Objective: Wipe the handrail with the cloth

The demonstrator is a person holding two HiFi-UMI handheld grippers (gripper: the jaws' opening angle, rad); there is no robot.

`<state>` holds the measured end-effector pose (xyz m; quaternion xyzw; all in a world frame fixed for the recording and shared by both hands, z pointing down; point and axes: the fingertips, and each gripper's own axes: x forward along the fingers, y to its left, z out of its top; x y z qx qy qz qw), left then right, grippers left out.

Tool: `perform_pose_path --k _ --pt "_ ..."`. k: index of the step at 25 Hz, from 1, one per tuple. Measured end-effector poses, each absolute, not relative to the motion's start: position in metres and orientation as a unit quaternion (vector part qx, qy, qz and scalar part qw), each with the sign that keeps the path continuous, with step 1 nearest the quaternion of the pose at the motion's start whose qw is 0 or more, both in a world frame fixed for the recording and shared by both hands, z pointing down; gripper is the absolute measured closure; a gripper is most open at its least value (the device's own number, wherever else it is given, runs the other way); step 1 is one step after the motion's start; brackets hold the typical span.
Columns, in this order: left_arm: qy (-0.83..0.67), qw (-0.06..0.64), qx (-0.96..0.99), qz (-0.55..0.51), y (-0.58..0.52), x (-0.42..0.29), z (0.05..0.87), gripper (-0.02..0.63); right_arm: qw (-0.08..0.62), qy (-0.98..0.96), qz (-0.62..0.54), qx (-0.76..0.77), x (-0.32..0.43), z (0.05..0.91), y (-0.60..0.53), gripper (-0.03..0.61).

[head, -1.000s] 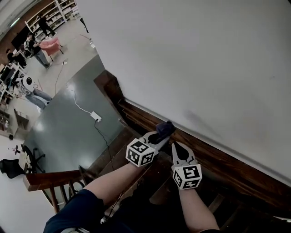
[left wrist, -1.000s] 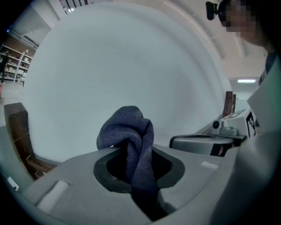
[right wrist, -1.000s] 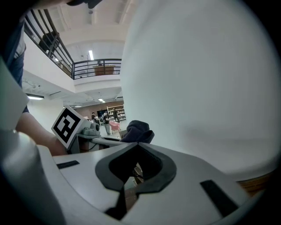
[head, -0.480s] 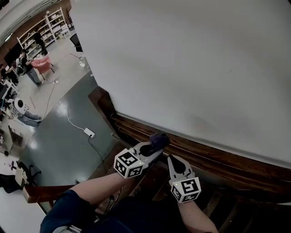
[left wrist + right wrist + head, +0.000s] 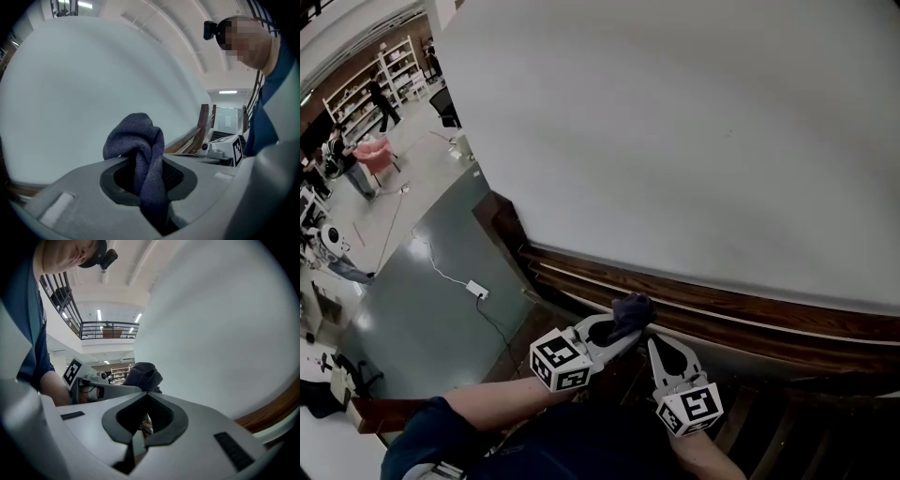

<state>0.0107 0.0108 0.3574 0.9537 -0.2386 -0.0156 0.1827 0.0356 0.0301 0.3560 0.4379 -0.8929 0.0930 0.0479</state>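
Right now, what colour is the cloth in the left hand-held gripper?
Dark blue-grey. The cloth shows best in the left gripper view.

1. The white wall [image 5: 675, 141] shuts off everything from 11 to 3 o'clock, directly behind the handrail [image 5: 769, 314].
2. The handrail lies bare toward 3 o'clock, and toward 10 o'clock up to its dark end post [image 5: 502, 211].
3. The right gripper [image 5: 656, 344], jaws together, crowds the left gripper [image 5: 628, 323] at 5 o'clock.
4. Open air at 8 o'clock, above the floor [image 5: 422, 300].
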Motion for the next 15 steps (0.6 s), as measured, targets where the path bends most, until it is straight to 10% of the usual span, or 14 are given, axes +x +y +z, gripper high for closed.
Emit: perform_pose_path --k 15 --pt "-0.209 0.188 0.959 -0.042 0.047 0.023 0.345 0.529 0.04 -0.89 0.075 0.448 0.044 0.341 0.066 0.571"
